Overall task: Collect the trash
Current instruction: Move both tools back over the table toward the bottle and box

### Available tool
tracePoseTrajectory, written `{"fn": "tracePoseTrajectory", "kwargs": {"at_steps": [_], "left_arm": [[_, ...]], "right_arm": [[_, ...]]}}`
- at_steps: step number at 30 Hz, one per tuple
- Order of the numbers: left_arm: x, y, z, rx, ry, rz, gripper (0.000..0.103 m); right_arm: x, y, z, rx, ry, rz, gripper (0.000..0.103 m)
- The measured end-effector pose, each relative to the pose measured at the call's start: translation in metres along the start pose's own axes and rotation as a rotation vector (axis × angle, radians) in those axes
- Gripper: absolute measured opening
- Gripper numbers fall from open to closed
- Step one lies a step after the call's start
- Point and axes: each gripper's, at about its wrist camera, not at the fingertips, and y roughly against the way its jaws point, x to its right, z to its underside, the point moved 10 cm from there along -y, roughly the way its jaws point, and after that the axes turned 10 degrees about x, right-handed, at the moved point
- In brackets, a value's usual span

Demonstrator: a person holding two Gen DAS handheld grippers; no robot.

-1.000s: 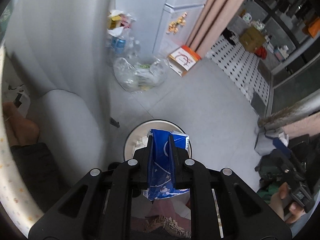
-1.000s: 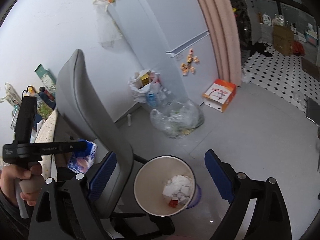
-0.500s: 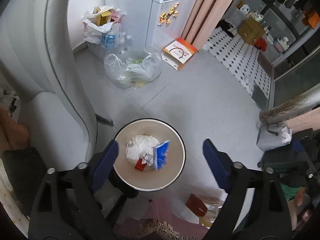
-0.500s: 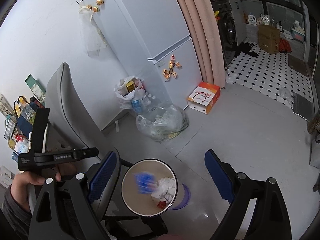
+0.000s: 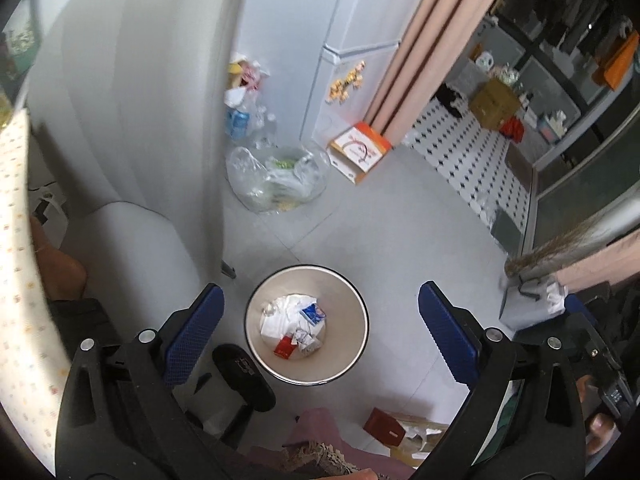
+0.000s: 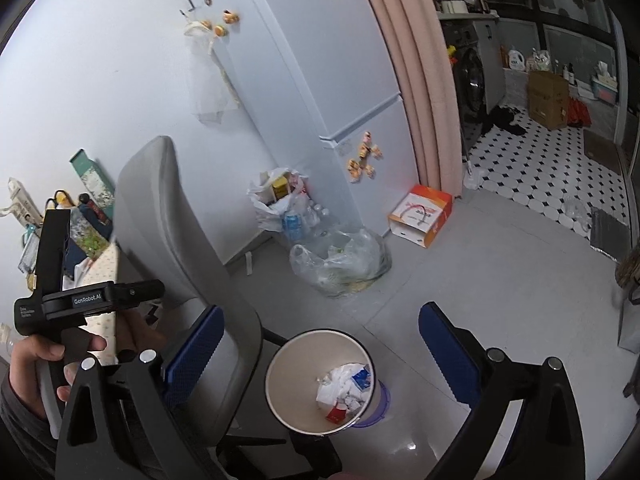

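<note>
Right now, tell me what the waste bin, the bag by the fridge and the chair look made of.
Waste bin: probably plastic, smooth matte cream inside with a thin dark rim.
Bag: thin clear plastic film, crinkled and glossy, with its contents showing through.
Chair: grey, smooth and softly padded, maybe faux leather; too blurred to be sure.

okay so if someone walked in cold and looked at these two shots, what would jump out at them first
Probably the round waste bin on the grey floor, seen from above between the wide-open jaws of the left gripper, with crumpled white paper, a blue-and-white wrapper and a red scrap inside. Next, the big grey chair filling the left side beside the bin. Behind it, a clear plastic bag of rubbish slumps on the floor by the white fridge.
</note>
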Motion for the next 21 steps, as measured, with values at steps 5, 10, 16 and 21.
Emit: {"fn": "tracePoseTrajectory", "kwargs": {"at_steps": [5,10,16,21], "left_arm": [[-0.021,0.053,-0.013,0.091,0.033,-0.007,0.097],[-0.056,0.114,-0.012,0.189,0.105,-0.038,0.097],[-0.128,0.186,0.016,0.284,0.221,-0.155,0.097],[-0.174,0.225,0.048,0.354,0.312,-0.213,0.097]], "right_arm": [[-0.029,0.023,-0.017,0.038,0.022,-0.050,0.096],[-0.071,0.033,-0.012,0.033,0.074,-0.122,0.096],[-0.129,0.036,-0.003,0.018,0.114,-0.241,0.096],[-0.181,0.030,0.018,-0.031,0.175,-0.301,0.096]]}}
